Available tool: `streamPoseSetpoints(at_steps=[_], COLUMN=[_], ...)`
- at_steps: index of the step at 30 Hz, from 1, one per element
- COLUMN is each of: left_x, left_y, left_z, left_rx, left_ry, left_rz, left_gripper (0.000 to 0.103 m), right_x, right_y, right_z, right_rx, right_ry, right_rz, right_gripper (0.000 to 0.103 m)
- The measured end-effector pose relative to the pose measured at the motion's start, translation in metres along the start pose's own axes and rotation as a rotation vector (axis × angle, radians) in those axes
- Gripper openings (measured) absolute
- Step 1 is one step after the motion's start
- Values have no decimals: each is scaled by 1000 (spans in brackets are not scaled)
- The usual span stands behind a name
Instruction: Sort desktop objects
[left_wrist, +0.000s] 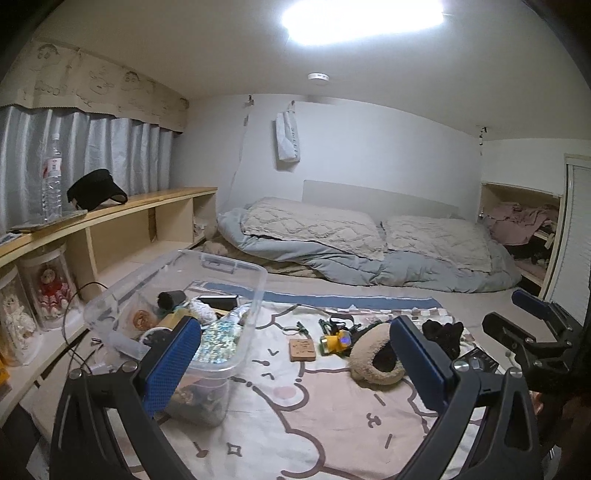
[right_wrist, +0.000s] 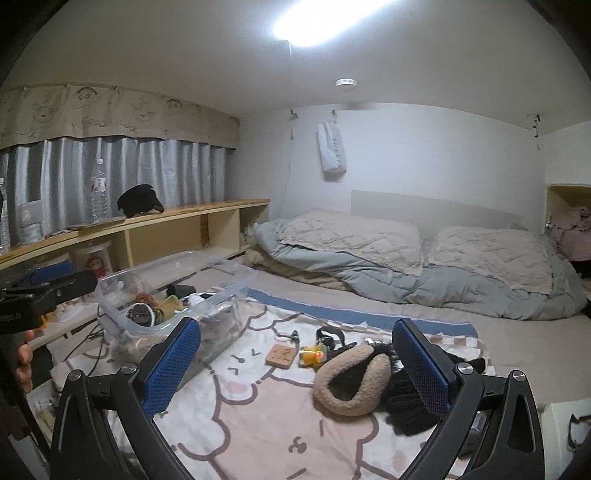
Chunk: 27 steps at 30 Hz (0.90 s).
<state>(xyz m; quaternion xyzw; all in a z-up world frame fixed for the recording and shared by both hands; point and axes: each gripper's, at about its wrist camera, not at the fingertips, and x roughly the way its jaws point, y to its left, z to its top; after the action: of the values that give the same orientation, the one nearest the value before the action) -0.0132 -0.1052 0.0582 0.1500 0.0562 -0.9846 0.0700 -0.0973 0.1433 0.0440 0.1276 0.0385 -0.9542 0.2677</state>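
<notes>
A clear plastic bin (left_wrist: 255, 291) (right_wrist: 236, 286) holding several small items stands at the left on a cartoon-print blanket (left_wrist: 295, 417) (right_wrist: 266, 417). To its right lie a wooden tag (left_wrist: 302, 349) (right_wrist: 281, 355), a yellow toy (left_wrist: 334, 341) (right_wrist: 312, 356), black clips and cords (left_wrist: 340, 323), a beige fluffy earmuff (left_wrist: 373, 354) (right_wrist: 352, 384) and black fabric (left_wrist: 443, 334). My left gripper (left_wrist: 295, 354) hangs open and empty above the blanket, its left finger in front of the bin. My right gripper (right_wrist: 297, 360) is open and empty too, the earmuff between its fingers but farther off.
A wooden shelf (left_wrist: 147, 206) (right_wrist: 184, 216) runs along the left wall with a water bottle (left_wrist: 51, 177), a black cap (left_wrist: 96, 188) and doll jars (left_wrist: 50, 288) below. A grey duvet and pillows (left_wrist: 369, 240) lie behind. Cables (left_wrist: 79, 354) trail left of the bin.
</notes>
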Motion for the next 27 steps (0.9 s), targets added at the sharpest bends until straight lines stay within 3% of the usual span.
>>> streamPoseSetpoints(at_steps=[13,21,27], left_x=[30,67,98], left_y=[-25,-43,-55], left_z=[-23,-47,-63], left_rx=[31,18,24], left_ry=[5,78,104], left_rz=[-5,-42,-44], left_gripper=[103,103,103], right_x=[5,20,38], right_y=[-30,-52,-65], right_z=[-24,-54,-89], right_rx=[40,87,90], right_ry=[-3,49,81], right_rz=[-59,-89,-165], right_gripper=[103,103,103])
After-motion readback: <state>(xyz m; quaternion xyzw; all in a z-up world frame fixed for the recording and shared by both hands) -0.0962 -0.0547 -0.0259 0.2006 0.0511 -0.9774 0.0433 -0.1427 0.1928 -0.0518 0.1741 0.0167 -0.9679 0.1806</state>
